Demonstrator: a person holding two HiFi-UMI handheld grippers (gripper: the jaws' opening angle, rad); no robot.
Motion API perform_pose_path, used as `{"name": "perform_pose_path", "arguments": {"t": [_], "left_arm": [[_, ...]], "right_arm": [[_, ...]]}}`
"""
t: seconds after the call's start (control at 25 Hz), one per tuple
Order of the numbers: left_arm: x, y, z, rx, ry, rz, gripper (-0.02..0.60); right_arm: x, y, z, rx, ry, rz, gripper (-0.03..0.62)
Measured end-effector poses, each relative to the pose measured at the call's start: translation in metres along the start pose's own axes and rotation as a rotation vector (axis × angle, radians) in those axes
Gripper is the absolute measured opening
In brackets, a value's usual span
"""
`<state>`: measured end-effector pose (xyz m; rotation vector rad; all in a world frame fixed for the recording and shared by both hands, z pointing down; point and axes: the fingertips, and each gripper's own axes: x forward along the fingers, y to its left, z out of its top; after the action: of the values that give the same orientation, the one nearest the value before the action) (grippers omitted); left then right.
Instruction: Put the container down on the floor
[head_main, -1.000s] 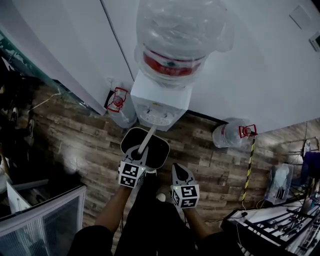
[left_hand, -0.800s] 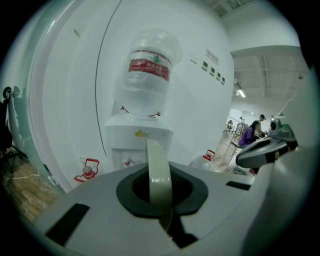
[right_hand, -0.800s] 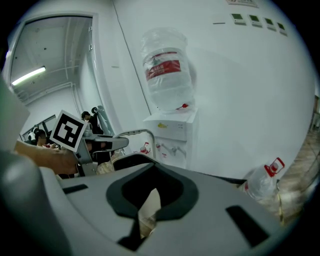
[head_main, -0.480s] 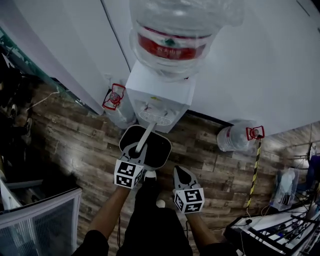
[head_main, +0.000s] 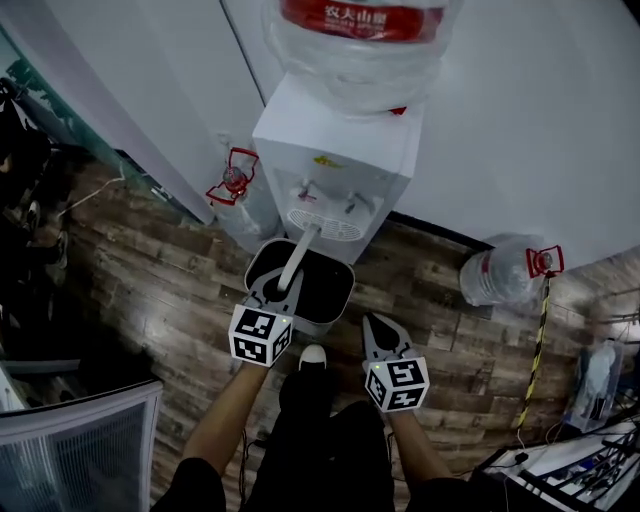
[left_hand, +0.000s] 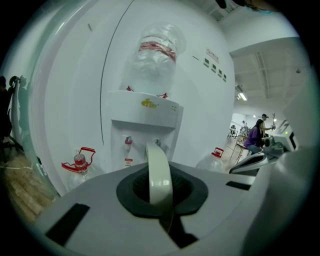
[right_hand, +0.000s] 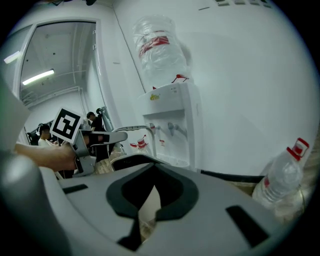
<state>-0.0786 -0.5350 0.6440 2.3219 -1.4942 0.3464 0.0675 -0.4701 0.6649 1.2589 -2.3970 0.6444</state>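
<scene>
The container (head_main: 325, 290) is a dark bin with a pale rim and a white bail handle (head_main: 297, 262). It hangs low over the wooden floor, in front of the water dispenser (head_main: 335, 170). My left gripper (head_main: 272, 300) is shut on the top of that handle, which runs upright between the jaws in the left gripper view (left_hand: 159, 172). Whether the bin's base touches the floor is hidden. My right gripper (head_main: 384, 335) hovers beside the bin on its right, shut and holding nothing. The right gripper view shows the left gripper (right_hand: 95, 140) and the bin's rim (right_hand: 130, 160).
The white dispenser carries a large upturned water bottle (head_main: 360, 40). One water bottle with a red handle (head_main: 235, 195) lies left of the dispenser, another (head_main: 505, 272) at the right by the wall. A shoe toe (head_main: 312, 355) is just behind the bin. A glass-fronted case (head_main: 80, 440) stands lower left.
Both grippers and the bin have sunk toward the floor. The dispenser now looms higher and larger in the head view. The left grip on the handle is unchanged.
</scene>
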Motion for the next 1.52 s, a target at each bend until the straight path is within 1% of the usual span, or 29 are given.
{"name": "perform_pose_path", "arguments": {"t": [0.24, 0.4, 0.52, 0.8, 1.16, 1.4, 1.52], "left_arm": [[0.020, 0.014, -0.035, 0.064, -0.032, 0.002, 0.012], [0.034, 0.027, -0.060, 0.063, -0.024, -0.002, 0.012], [0.043, 0.030, -0.076, 0.080, -0.017, -0.007, 0.012], [0.056, 0.038, -0.101, 0.098, -0.074, -0.017, 0.012], [0.071, 0.037, -0.148, 0.117, -0.070, -0.041, 0.012], [0.085, 0.036, -0.165, 0.125, -0.078, -0.063, 0.012], [0.095, 0.036, -0.173, 0.136, -0.070, -0.059, 0.012]], "right_arm": [[0.035, -0.011, -0.040, -0.050, -0.028, 0.007, 0.011], [0.058, -0.018, -0.063, -0.074, -0.046, 0.014, 0.011], [0.071, -0.024, -0.076, -0.092, -0.064, 0.022, 0.011], [0.100, -0.036, -0.102, -0.130, -0.127, 0.032, 0.011], [0.111, -0.034, -0.142, -0.154, -0.145, 0.053, 0.011], [0.107, -0.042, -0.163, -0.167, -0.144, 0.039, 0.011], [0.103, -0.049, -0.174, -0.161, -0.137, 0.027, 0.011]]}}
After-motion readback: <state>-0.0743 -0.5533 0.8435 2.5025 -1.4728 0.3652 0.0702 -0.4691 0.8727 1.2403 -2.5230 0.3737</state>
